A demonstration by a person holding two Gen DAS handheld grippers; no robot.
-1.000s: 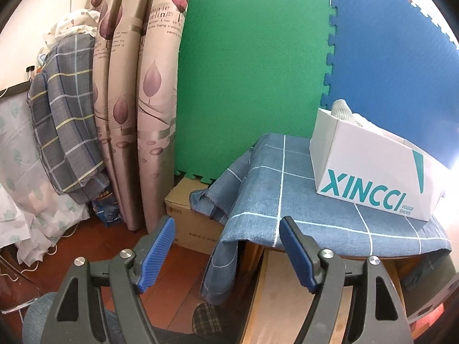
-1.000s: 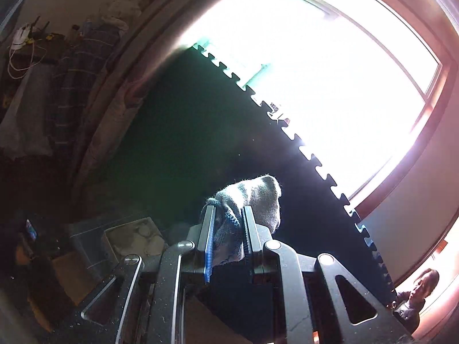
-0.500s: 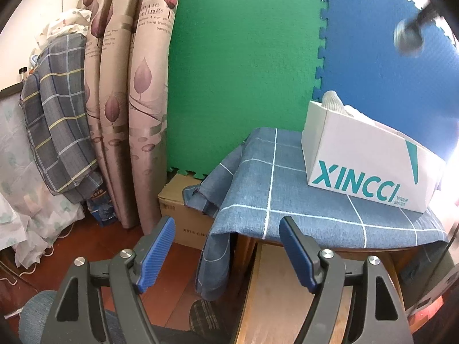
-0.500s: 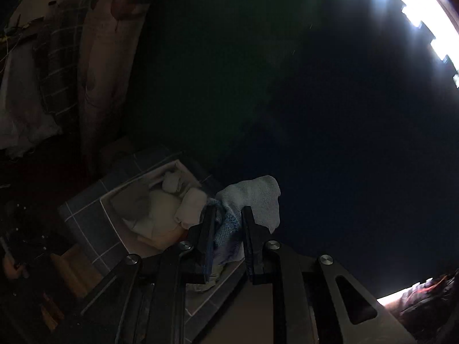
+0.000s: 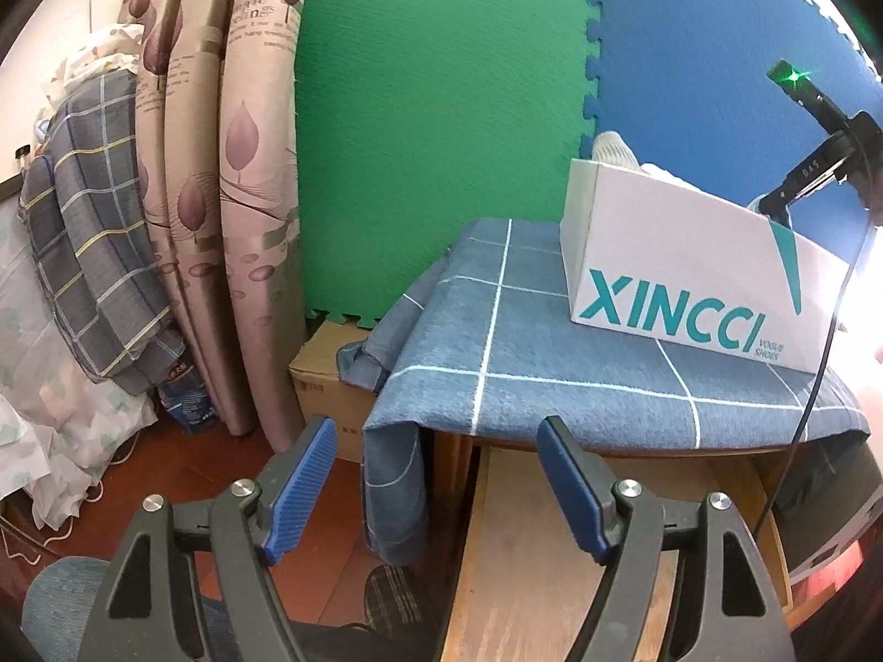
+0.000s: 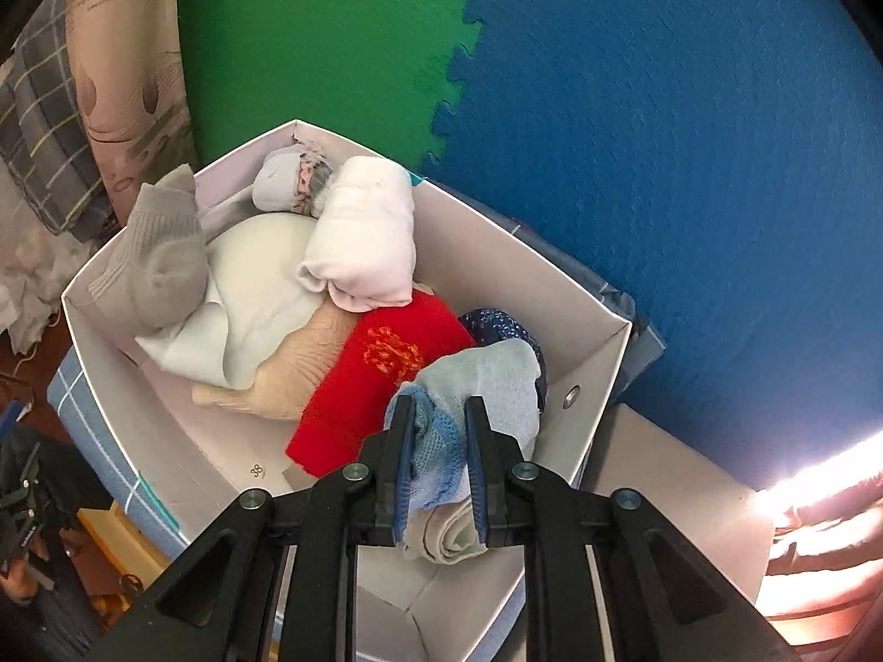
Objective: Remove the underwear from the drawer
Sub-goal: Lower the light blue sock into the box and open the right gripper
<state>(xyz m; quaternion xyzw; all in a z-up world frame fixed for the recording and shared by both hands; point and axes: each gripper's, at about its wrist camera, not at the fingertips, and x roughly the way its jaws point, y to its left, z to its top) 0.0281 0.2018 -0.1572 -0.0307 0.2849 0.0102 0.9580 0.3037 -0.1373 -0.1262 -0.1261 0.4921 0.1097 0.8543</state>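
Your right gripper is pinching a pale blue garment, its jaws pressed close on the folded cloth, and it is now coming down over the open white shoebox after swinging high toward the bright window a second ago. Half a second ago the box was only entering the dark frame; now it is filling the right wrist view, with the held piece hanging just above the box's near right corner. Behind it a red garment, a beige piece, a grey sock and a white roll are lying heaped toward the far wall.

Your left gripper is staying spread and empty, drifting slightly, low in front of the wooden drawer under the near edge of the surface draped in blue checked cloth. The box is sitting toward the far right corner of that surface.

By the look of it, the garment is already out of the drawer and you are about to drop it among the others.
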